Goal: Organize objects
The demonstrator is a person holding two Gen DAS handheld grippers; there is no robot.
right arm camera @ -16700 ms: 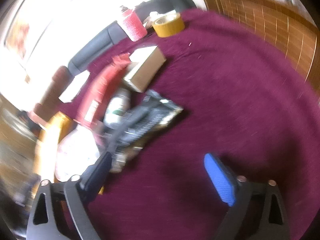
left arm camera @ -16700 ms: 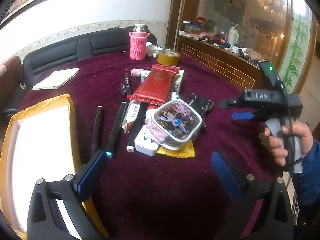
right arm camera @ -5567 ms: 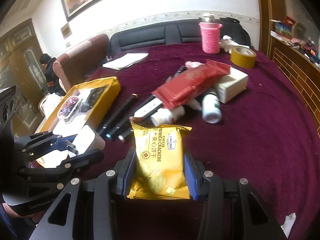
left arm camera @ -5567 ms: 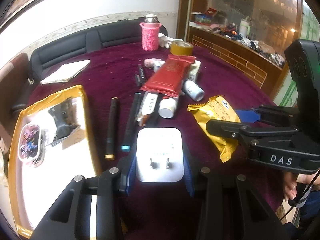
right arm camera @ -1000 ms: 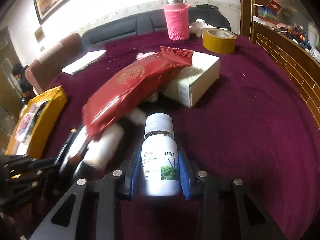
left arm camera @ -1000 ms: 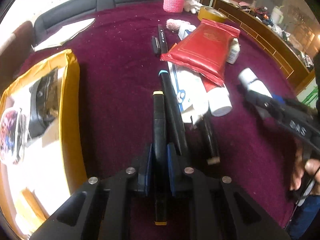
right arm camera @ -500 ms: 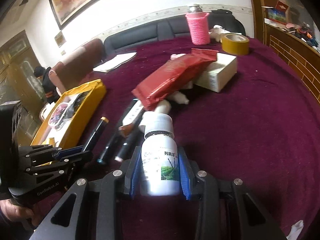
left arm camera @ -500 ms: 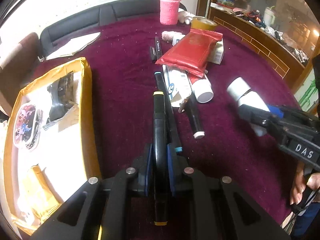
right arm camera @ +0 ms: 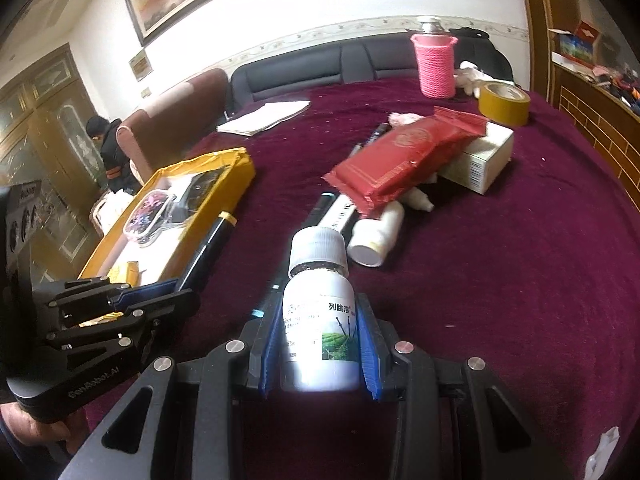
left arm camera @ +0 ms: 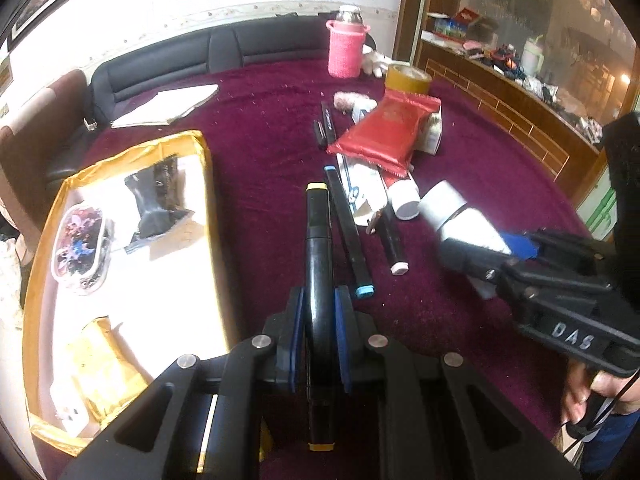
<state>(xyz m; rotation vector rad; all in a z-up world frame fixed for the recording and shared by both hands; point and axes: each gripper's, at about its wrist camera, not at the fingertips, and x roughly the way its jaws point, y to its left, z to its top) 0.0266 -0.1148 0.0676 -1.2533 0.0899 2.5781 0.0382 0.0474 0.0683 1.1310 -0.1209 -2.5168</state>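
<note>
Moved: both grippers have lifted off the table since a second ago, the marker and the bottle going up with them; the tray now sits fuller in the left view.
Left gripper (left arm camera: 318, 320): blue pads clamped together on a slim black marker (left arm camera: 317, 240) with yellow end caps, its barrel smooth and glossy, held above the cloth.
Right gripper (right arm camera: 318, 344): blue ribbed pads closed on a round white plastic bottle (right arm camera: 320, 320) with a ribbed screw cap and a green printed label.
Table (left arm camera: 460, 152): covered in deep maroon plush cloth.
Tray (left arm camera: 206, 168): shallow rectangular box, shiny gold rim, white floor, left of the marker; a clear pouch (left arm camera: 78, 248), a black packet (left arm camera: 158, 200) and a yellow packet (left arm camera: 104, 364) lie in it.
Pile: a crinkly red foil packet (left arm camera: 386, 130) rests across a white carton (left arm camera: 434, 128); a blue-capped marker (left arm camera: 348, 232) lies flat beside the held one.
Rear: a pink knitted flask sleeve (left arm camera: 345, 54) and a tape roll (left arm camera: 408, 78).
</note>
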